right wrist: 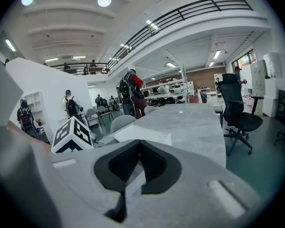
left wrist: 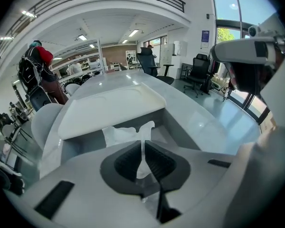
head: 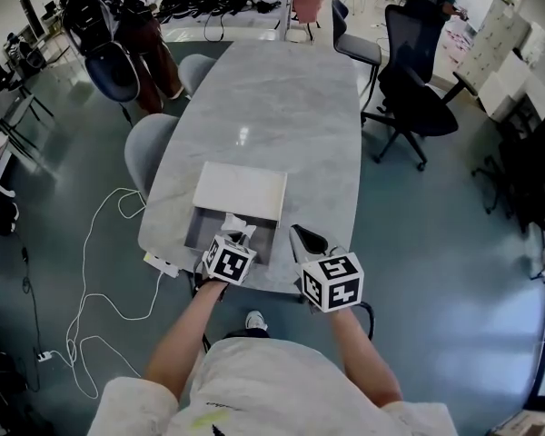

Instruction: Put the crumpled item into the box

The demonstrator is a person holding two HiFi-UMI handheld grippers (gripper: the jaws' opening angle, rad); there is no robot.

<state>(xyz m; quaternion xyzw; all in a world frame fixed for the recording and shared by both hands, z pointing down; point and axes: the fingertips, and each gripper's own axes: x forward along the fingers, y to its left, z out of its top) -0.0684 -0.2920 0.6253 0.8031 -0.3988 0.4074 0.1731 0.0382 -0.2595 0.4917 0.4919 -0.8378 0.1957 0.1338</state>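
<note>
Left gripper (left wrist: 142,144) is clenched on a thin fold of the crumpled white sheet (left wrist: 126,133), which fans out ahead of the jaw tips. From the head view I see the sheet (head: 236,222) over the open near part of the shallow grey rectangular box (head: 193,232). I cannot tell whether it touches the box floor. Apart from the sheet, the part of the box I can see looks bare, with grey walls (left wrist: 185,125) on both sides of the jaws.

A flat white rectangular lid (head: 241,192) covers the far part of the box and leaves only the near strip open. In the left gripper view, the lid's front edge (left wrist: 109,109) stands just beyond the sheet.

My right gripper (right wrist: 139,142) has its jaws pressed together with nothing between them. It hangs just to the right of the box, near the corner by the person, with the lid (right wrist: 142,134) showing past its tips. In the head view, the left gripper (head: 241,236) and the right gripper (head: 302,239) sit side by side and do not touch.

The box stands at the near end of the long grey marbled table (head: 282,98), close to its rounded near edge. Beyond the lid, the tabletop runs bare and long. Two grey shell chairs (head: 150,148) stand along the table's left side. A black office chair (head: 418,98) stands off to the right, well apart from the box. A white cable (head: 100,271) loops on the floor at the left.
</note>
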